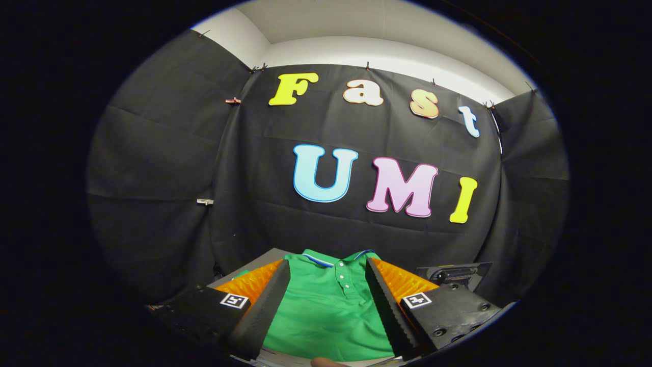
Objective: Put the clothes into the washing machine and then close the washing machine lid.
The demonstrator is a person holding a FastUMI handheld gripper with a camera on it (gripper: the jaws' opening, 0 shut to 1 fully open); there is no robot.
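The gripper (328,285) is held level over a green polo shirt (326,311), its two fingers (267,300) spread wide apart with the shirt showing in the gap between them. Neither finger seems to press on the cloth; they stand to either side of it and appear to be above it, though from here I cannot tell how close they come to the fabric. The shirt lies flat, collar end pointing away from the gripper, and its collar (318,259) has a thin blue and white edging. A short placket with small pale buttons (342,278) runs down from the collar, roughly midway between the fingers. Under the shirt is a grey tabletop (265,257), a corner of which peeks out just beyond the finger on the left. Off to the right, past the other finger, sits a dark piece of equipment (456,272) with a flat top; I cannot make out what it is. Behind everything hangs the booth's black cloth wall (168,168), pinned up with small clips (233,101), and above it a strip of pale wall and ceiling (356,30).
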